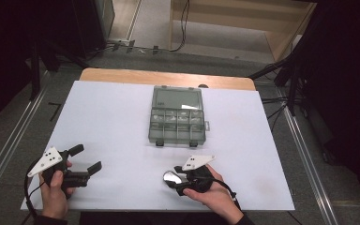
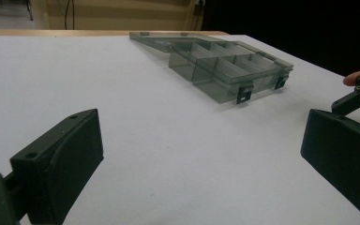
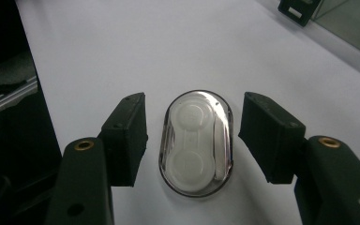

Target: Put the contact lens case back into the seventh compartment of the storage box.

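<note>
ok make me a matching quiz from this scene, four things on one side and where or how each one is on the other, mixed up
Things:
1. organizer box
2. clear oval case
3. left gripper
4. right gripper

States:
A. open, jaws on either side of the oval case
B. lid open, at the far middle of the table
C. lying flat on the white table between two jaws
D. open and holding nothing, near the table's front left corner

Pairs: 1-B, 2-C, 3-D, 4-A

Bright white table (image 1: 122, 117), dark surroundings, soft blurry close-ups.
</note>
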